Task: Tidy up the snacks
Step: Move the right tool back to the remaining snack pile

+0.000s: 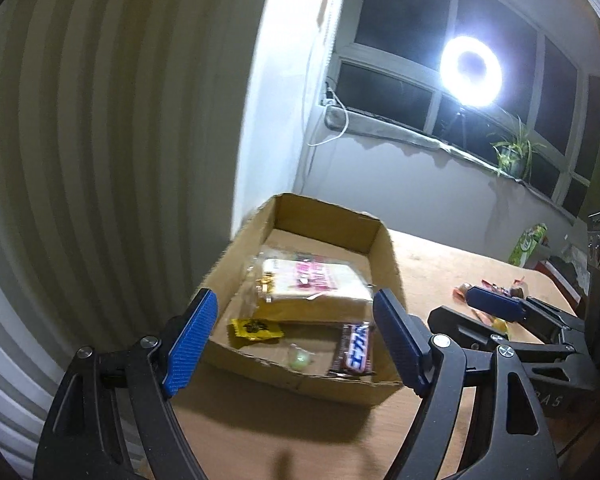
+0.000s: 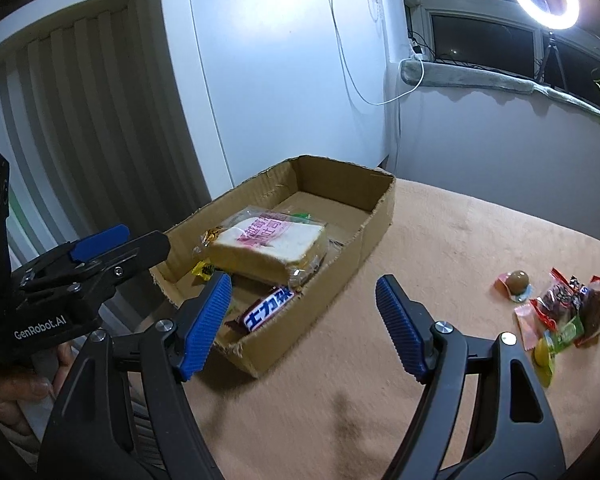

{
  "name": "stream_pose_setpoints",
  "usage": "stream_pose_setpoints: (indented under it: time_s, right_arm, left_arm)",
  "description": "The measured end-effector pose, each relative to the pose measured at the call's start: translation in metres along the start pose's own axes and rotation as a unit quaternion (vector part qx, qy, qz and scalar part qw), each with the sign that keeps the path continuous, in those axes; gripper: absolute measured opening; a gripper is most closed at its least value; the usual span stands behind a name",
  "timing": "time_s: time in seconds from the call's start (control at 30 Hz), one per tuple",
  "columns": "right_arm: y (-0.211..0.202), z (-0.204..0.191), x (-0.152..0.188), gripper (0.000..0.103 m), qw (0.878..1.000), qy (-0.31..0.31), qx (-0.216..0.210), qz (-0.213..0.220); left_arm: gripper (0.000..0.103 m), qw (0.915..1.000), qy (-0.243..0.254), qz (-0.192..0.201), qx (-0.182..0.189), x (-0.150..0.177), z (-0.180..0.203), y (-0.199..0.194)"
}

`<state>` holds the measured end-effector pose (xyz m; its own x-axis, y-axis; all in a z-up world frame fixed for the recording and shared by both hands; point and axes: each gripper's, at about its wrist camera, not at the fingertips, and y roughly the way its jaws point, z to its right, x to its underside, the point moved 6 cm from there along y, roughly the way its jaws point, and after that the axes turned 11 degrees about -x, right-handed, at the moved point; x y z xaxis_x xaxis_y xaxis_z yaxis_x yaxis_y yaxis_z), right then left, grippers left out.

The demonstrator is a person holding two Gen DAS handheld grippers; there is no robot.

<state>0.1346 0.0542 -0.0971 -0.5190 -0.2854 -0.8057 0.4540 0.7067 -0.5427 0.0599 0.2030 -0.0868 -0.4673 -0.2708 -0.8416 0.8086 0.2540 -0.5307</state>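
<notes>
A wrapped bread slice [image 2: 266,248] and chocolate bar [image 2: 270,307] lie in the cardboard box [image 2: 374,216] on the counter [image 2: 440,248]; loose sweets [image 2: 556,308] sit well apart. Left tool [image 1: 296,340] and right tool [image 2: 304,326] hover released, empty.

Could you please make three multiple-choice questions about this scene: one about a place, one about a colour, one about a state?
1. Where is the wrapped bread?
A. in the cardboard box
B. on the windowsill
C. in the right claw

2. What colour are the claw pads?
A. red
B. blue
C. white

3. What does the right claw hold?
A. a candy
B. the chocolate bar
C. nothing

Answers: 1 A, the bread lies inside the box walls; 2 B, the ribbed pads are blue in both views; 3 C, only bare table shows between its pads.
</notes>
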Motion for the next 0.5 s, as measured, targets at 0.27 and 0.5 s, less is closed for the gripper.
stream_pose_setpoints:
  time_s: [0.27,0.5]
  right_arm:
    - [-0.022,0.022,0.006,0.078,1.0,0.019,0.009,0.015]
    - [-0.048,0.052,0.018,0.078,0.998,0.033,0.038,0.024]
  left_arm:
    - [0.08,0.9993,0.035,0.003,0.015,-0.001,0.035,-0.008]
    - [0.08,0.9976,0.063,0.001,0.027,-0.001,0.067,-0.011]
